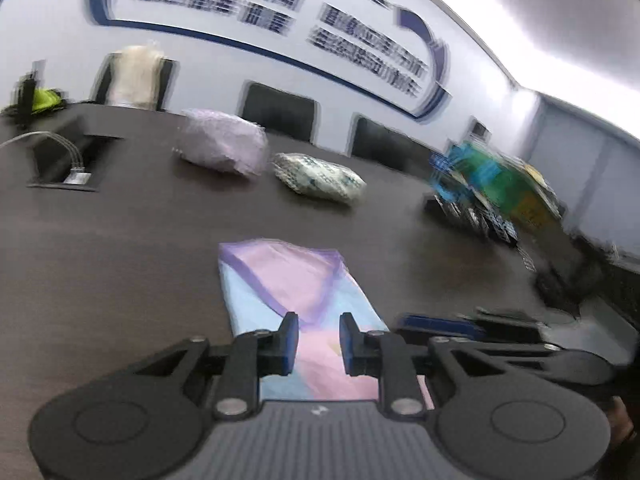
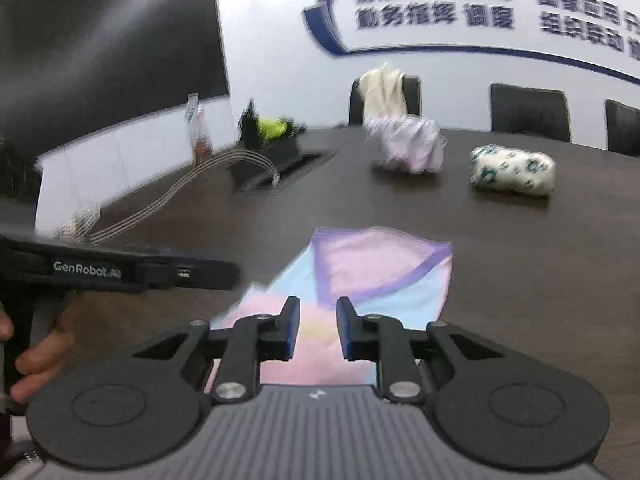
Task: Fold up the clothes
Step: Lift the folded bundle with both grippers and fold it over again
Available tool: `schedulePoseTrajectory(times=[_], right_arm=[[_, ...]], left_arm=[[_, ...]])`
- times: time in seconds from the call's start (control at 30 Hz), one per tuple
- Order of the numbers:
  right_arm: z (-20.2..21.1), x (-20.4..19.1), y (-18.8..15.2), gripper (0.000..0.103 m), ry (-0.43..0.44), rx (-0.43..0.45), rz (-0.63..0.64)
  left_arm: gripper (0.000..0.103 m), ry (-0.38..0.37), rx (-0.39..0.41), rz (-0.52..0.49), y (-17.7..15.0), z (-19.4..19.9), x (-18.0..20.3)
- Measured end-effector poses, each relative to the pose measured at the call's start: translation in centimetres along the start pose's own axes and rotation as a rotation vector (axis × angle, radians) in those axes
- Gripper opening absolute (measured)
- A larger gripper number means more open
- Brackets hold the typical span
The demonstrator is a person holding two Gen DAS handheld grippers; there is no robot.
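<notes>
Two grippers hover over the pastel garment point(image 1: 296, 288), which lies partly folded on the dark table point(image 1: 120, 248). Left gripper point(image 1: 319, 342): jaws apart, nothing between them, cloth just below and ahead. Right gripper point(image 2: 318, 328): also apart and empty, garment under its tips. Farther ahead sit the lilac bundle point(image 2: 406, 146) and white patterned bundle point(image 2: 514, 174). Risk, imo: pinching only the top layer, so the fold slides w/ an uneven edge.
</notes>
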State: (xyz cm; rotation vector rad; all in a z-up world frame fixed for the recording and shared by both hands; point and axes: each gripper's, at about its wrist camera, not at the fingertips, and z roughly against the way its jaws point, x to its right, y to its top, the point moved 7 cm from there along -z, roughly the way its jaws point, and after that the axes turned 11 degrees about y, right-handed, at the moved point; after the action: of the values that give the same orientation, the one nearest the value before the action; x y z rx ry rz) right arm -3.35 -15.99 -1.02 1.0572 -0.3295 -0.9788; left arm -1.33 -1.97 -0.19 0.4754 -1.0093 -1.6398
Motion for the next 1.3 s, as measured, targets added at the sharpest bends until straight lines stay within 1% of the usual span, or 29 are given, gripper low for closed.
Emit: schedulePoseTrajectory(times=[0.07,0.1,0.17,0.27,0.33,0.37,0.43,0.47,0.53,0.57,0.63,0.7,0.73,0.8,0.83,0.87,0.93,1.0,1.03,1.07,1.1,1.13,1.2,1.23,1.27,1.3], right_arm=[[-1.5,0.2,-1.2,0.020,-0.026,-0.052,-0.002],[-1.7,0.4,-1.5,0.020,-0.030,-0.049,-0.001],[-1.8,0.5,-1.8,0.020,-0.033,-0.048,0.002],[-1.5,0.2,-1.7,0.020,-0.037,-0.050,0.001],[-0.8,0.0,-1.3,0.020,-0.027,-0.024,0.005],[-0.6,0.0,-1.2,0.020,-0.022,-0.017,0.008],[-1.1,0.3,-1.8,0.021,-0.019,-0.045,0.009],[-1.4,0.4,-2.1,0.023,-0.018,-0.052,0.007],[-1.3,0.4,-2.0,0.024,-0.023,-0.038,0.005],[-1.1,0.2,-1.7,0.024,-0.030,-0.029,0.008],[-0.1,-0.1,-0.7,0.024,-0.047,0.028,0.026],[0.3,0.0,-0.2,0.019,-0.032,0.029,0.011],[0.1,0.1,-0.3,0.019,-0.018,0.003,0.003],[-0.7,0.4,-1.0,0.018,-0.015,-0.047,0.000],[-1.1,0.5,-1.4,0.018,-0.016,-0.067,0.000],[-1.3,0.6,-1.6,0.018,-0.017,-0.082,-0.002],[-1.1,0.6,-1.0,0.018,-0.010,-0.081,-0.010],[-0.4,1.4,0.6,0.020,0.002,-0.036,-0.029],[-0.3,2.2,1.5,0.021,-0.019,-0.025,-0.039],[-0.2,3.1,2.5,0.023,-0.042,-0.015,-0.044],[-0.6,4.5,3.5,0.024,-0.070,-0.015,-0.045],[-1.5,6.2,4.2,0.024,-0.090,-0.031,-0.061],[-3.4,9.5,5.2,0.024,-0.114,-0.083,-0.127],[-4.2,11.0,5.6,0.024,-0.123,-0.108,-0.160],[-4.8,11.9,5.9,0.024,-0.135,-0.120,-0.169],[-5.4,12.7,6.2,0.025,-0.143,-0.129,-0.178]], left_arm=[[0.018,0.042,-0.047,-0.038,-0.9,-1.3,0.3],[0.018,0.052,-0.067,-0.043,-1.4,-1.8,0.2],[0.021,0.048,-0.093,-0.023,-2.0,-2.4,-0.1],[0.022,0.028,-0.107,0.011,-2.3,-2.2,-0.6],[0.022,0.038,-0.093,0.022,-2.0,-1.7,-1.0],[0.021,0.053,-0.073,0.015,-1.8,-1.6,-1.3],[0.021,0.093,-0.019,-0.018,-1.3,-1.4,-1.7],[0.021,0.113,-0.008,-0.025,-1.1,-1.4,-1.9],[0.019,0.152,-0.010,-0.025,-0.7,-1.5,-2.0],[0.019,0.151,0.001,-0.026,-0.5,-1.3,-1.9],[0.019,0.125,0.034,-0.036,0.1,-0.9,-1.1],[0.019,0.121,0.038,-0.062,0.3,-1.2,-0.2],[0.019,0.123,0.028,-0.080,0.2,-1.6,0.2],[0.018,0.142,-0.037,-0.100,-0.5,-3.1,0.5],[0.017,0.145,-0.061,-0.093,-0.9,-3.6,0.4],[0.017,0.142,-0.068,-0.080,-1.0,-3.9,0.2],[0.018,0.129,-0.081,-0.066,-0.7,-4.0,-0.1],[0.018,0.120,-0.068,-0.054,0.6,-3.7,-0.6],[0.021,0.133,-0.064,-0.046,1.7,-3.6,-1.1],[0.028,0.148,-0.070,-0.033,3.0,-3.8,-1.8],[0.034,0.149,-0.091,-0.020,4.2,-4.4,-2.4],[0.042,0.135,-0.129,-0.003,5.3,-5.5,-3.0],[0.042,0.106,-0.219,0.048,7.1,-8.2,-4.4],[0.038,0.108,-0.262,0.073,7.6,-9.6,-5.0],[0.036,0.123,-0.287,0.087,8.1,-10.8,-5.4],[0.036,0.137,-0.290,0.089,8.5,-11.7,-5.6]])
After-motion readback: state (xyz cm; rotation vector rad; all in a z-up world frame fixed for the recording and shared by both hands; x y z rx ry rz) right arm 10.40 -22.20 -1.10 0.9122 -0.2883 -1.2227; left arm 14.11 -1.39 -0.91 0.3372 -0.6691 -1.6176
